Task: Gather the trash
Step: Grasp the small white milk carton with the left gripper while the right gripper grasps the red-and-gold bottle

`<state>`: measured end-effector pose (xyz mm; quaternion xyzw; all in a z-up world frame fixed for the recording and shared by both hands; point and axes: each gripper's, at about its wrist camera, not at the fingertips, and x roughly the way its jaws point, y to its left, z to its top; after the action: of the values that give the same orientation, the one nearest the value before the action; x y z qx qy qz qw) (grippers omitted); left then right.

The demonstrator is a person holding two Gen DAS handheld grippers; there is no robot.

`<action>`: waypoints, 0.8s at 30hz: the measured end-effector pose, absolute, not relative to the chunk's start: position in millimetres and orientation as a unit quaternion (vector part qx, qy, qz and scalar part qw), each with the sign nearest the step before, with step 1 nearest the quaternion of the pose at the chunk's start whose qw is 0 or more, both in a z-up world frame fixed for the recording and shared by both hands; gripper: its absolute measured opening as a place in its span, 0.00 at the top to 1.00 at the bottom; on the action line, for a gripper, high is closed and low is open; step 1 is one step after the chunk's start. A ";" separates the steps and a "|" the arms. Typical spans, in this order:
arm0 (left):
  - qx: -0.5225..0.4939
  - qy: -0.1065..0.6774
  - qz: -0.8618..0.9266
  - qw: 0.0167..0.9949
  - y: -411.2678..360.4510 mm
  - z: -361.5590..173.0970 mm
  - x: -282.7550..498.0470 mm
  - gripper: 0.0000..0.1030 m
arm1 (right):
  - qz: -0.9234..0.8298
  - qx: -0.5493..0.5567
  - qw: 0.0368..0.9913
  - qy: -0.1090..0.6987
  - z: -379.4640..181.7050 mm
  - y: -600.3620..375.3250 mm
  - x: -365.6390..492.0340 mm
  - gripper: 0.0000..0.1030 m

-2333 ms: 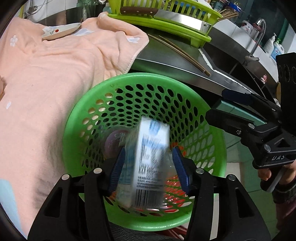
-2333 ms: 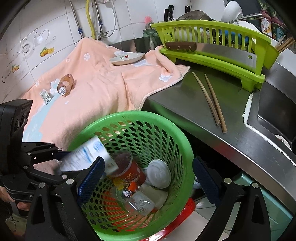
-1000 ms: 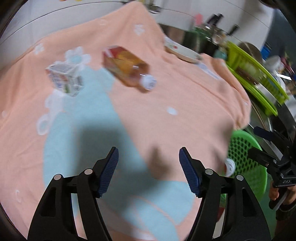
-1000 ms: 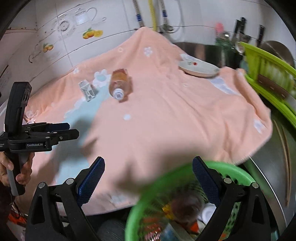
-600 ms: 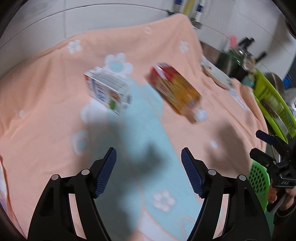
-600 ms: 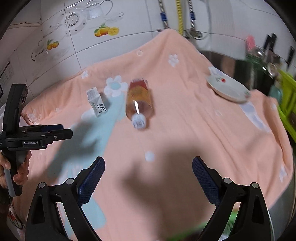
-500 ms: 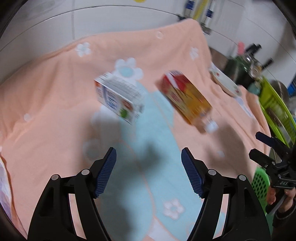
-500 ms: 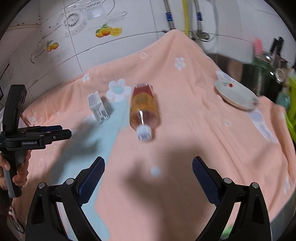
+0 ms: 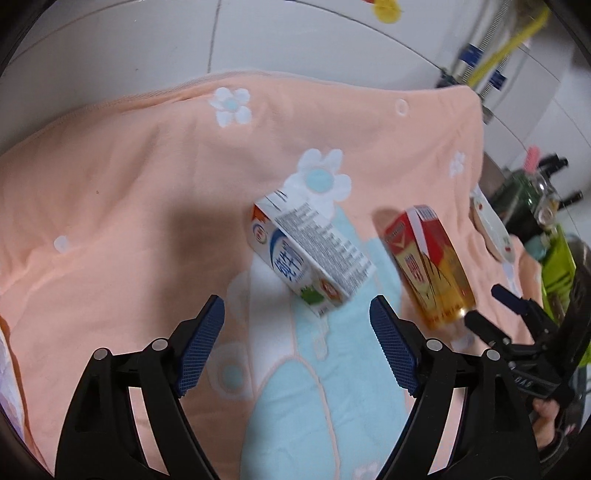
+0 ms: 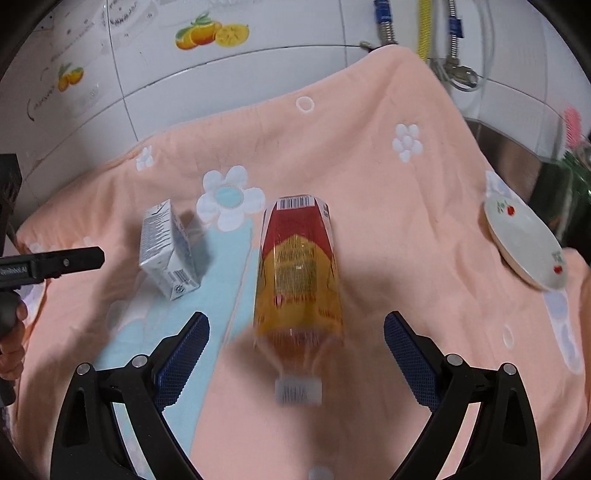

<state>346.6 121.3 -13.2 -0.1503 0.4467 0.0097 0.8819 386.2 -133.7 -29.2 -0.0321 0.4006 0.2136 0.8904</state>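
Observation:
A small white-and-blue milk carton [image 9: 308, 254] lies on its side on the peach towel [image 9: 129, 206], just beyond my left gripper [image 9: 297, 343], whose jaws are opening with nothing between them. To its right lies a plastic tea bottle [image 9: 430, 262] with a red and yellow label. In the right wrist view the same bottle [image 10: 299, 280] lies lengthwise with its white cap toward me, between the spread fingers of my open right gripper [image 10: 295, 358]; the pads do not touch it. The carton [image 10: 168, 249] sits left of it.
A small white plate [image 10: 524, 240] with red dots rests on the towel at the right. White tiled wall [image 10: 221, 70] and hoses [image 10: 424, 26] rise behind. A lime dish rack [image 9: 557, 269] shows at the far right of the left wrist view.
Both grippers have swung away from the green basket to over the towel. The carton and bottle now loom larger and nearer. The left jaws stand wider than before.

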 end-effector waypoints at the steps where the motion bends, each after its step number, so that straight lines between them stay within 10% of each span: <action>1: -0.155 0.446 0.011 0.881 123.5 -13.5 350.2 0.21 | 0.212 -0.036 0.890 0.403 -31.2 -130.5 391.6 0.10; 24: -0.237 0.480 0.065 0.842 120.7 -53.5 427.6 0.16 | 0.212 -0.017 0.870 0.445 -73.9 -115.8 465.5 0.19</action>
<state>427.6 120.7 -53.5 -0.2365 0.4804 0.0646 0.8421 465.5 -115.8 -73.9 -0.0169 0.4450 0.2118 0.8700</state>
